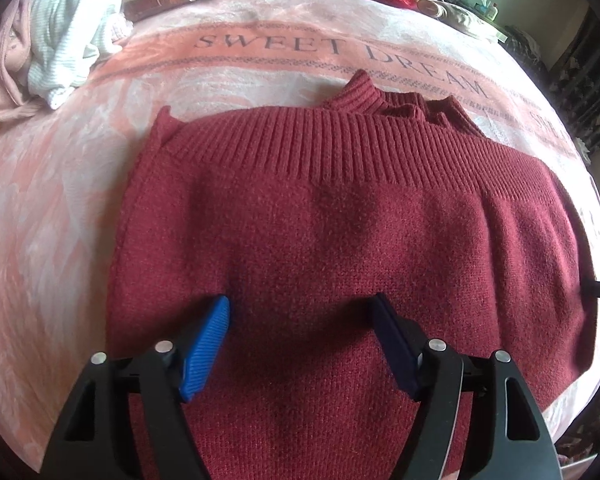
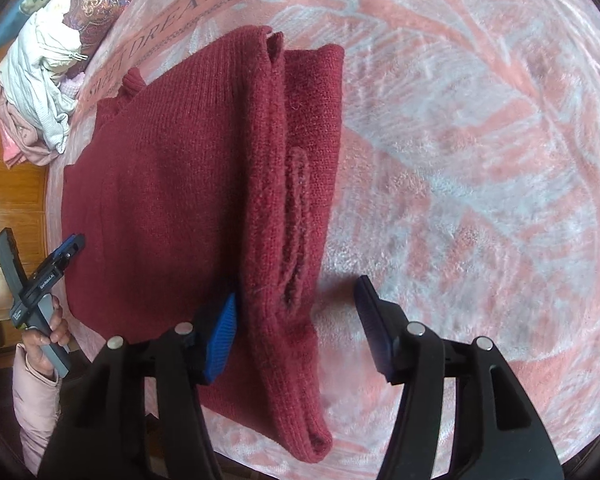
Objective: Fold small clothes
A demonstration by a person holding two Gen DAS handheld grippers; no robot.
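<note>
The fingers [image 1: 212, 336] of the left gripper [image 1: 302, 312] stand spread apart in the lower middle of the left wrist view, with nothing clamped between them; they hover over the dark red knit sweater [image 1: 340, 232], and whether the tips touch the wool cannot be told. The sweater fills the centre of this frame, folded, its ribbed band running across the upper middle and a ribbed collar poking out above it. It lies on a pink and white blanket [image 1: 60, 220] lettered "SWEET DREAM". A heap of pale clothes [image 1: 60, 40] sits in the upper left.

In the right wrist view the fingers [image 2: 224, 328] of the right gripper [image 2: 296, 300] are likewise parted at the bottom middle, released. The folded edge of the sweater [image 2: 180, 184], with a sleeve laid along it, runs down between them, but the pads do not press on it. The sweater spreads from the centre to the left of the frame on the blanket [image 2: 480, 160]. At the far left, a hand [image 2: 46, 336] in a pale pink sleeve [image 2: 34, 392] holds the left gripper [image 2: 66, 248] at the sweater's edge. The clothes heap [image 2: 40, 76] lies in the upper left.
</note>
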